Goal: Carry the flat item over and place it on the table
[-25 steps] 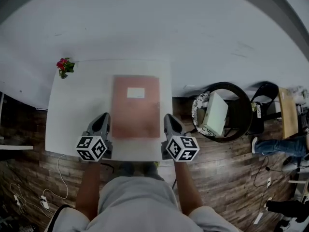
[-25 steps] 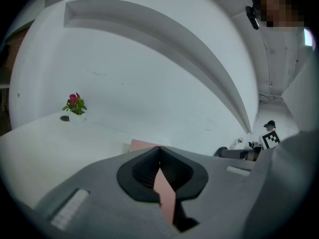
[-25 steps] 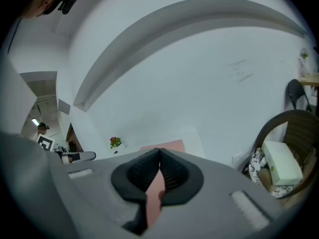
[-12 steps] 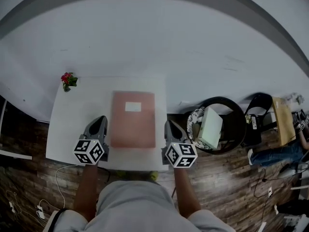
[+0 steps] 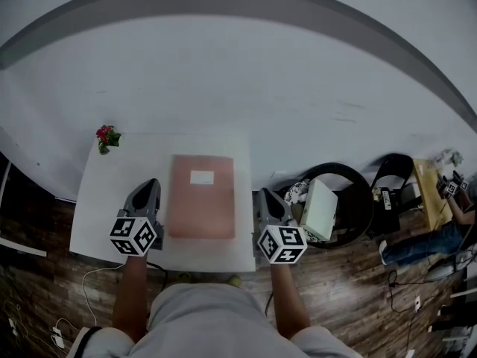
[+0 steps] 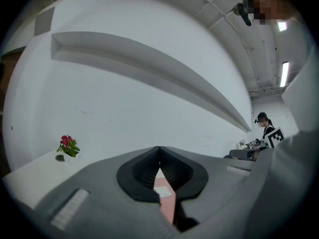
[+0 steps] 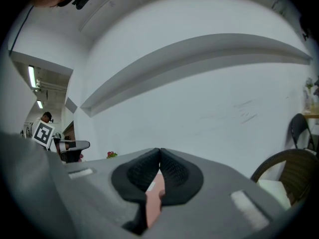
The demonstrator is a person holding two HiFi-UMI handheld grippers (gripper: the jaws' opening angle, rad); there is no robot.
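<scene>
The flat pink item (image 5: 201,196) is seen lying on the white table (image 5: 100,207), between the left gripper (image 5: 150,186) and the right gripper (image 5: 267,196), both clenched on nothing. The placing is judged done; the grippers are best drawn clear without its edges being brushed.

No legible text, brand or number. Near top of sheet (image 5: 201,207), white label (image 5: 202,177), too small to read. Either side of sheet, black-and-white square markers (image 5: 134,235) on left gripper (image 5: 151,186) and right gripper (image 5: 266,194): patterns only, no letters.
</scene>
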